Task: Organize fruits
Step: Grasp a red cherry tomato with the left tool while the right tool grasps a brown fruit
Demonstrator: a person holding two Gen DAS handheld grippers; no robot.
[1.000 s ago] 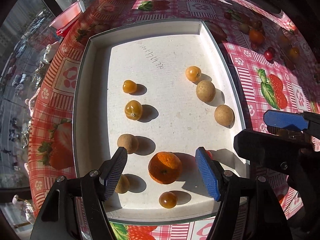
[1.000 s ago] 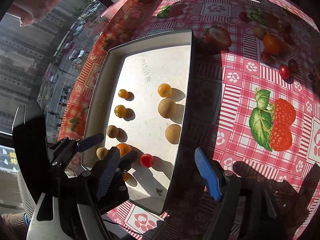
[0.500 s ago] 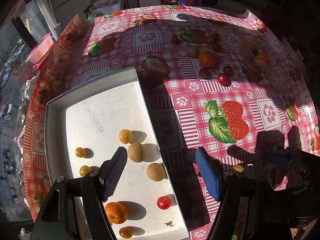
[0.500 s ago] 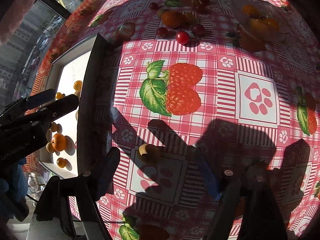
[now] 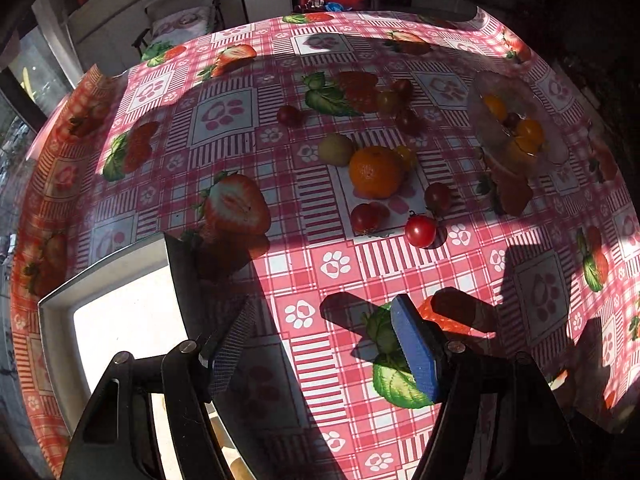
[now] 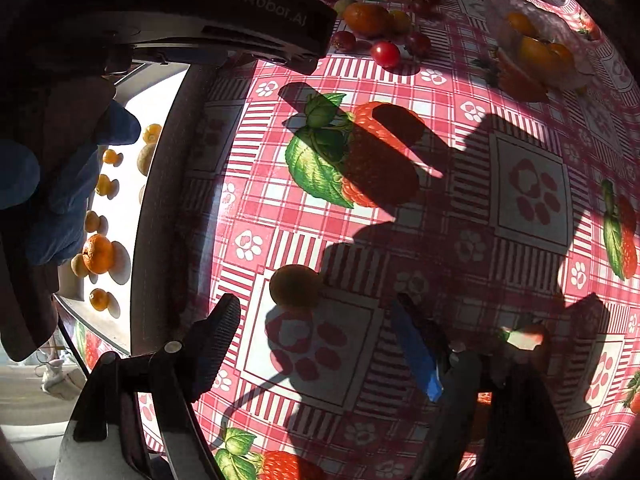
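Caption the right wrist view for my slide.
Open right claw hovers by a small round fruit lying beside the tray.

Bare cloth lies between the tray wall (image 6: 160, 208) and lone fruit (image 6: 295, 288); fruit cluster (image 5: 376, 172) crowds farther on.

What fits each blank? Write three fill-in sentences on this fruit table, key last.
The left tool is open and holds ___.
The small round fruit ahead of the right tool lies on the ___, outside the tray.
The sunlit cherry tomato near the loose orange is coloured ___.
Missing: nothing; tablecloth; red.
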